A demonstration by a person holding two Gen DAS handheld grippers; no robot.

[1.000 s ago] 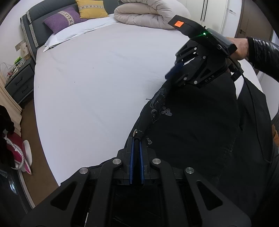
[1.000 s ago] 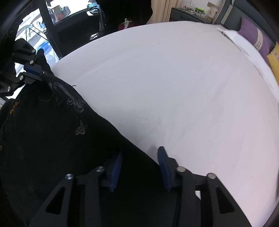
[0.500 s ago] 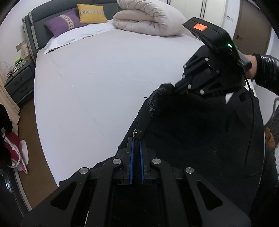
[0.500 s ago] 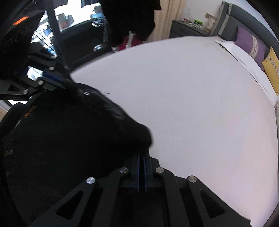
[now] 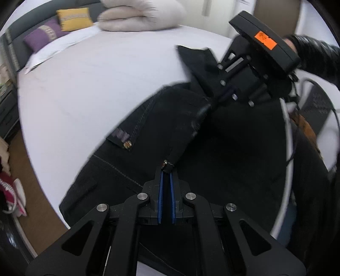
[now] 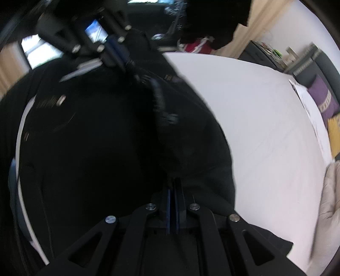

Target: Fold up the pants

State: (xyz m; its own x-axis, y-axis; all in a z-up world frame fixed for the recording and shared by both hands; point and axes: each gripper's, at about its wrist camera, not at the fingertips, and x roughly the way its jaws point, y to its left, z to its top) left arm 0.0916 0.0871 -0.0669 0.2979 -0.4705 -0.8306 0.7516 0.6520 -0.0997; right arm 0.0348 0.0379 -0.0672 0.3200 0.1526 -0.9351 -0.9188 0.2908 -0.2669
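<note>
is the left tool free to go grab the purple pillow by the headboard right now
Probably not. The left tool is shut on the black pants, so it would have to let go first. The purple pillow lies across the white bed, nothing blocking it.

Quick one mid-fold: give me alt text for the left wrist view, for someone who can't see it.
The left gripper, jaws shut, pinches an edge of the black denim pants, lifted above the white bed sheet. The right gripper, upper right, grips the same garment. A purple cushion, yellow cushion and folded beige duvet sit behind.
</note>
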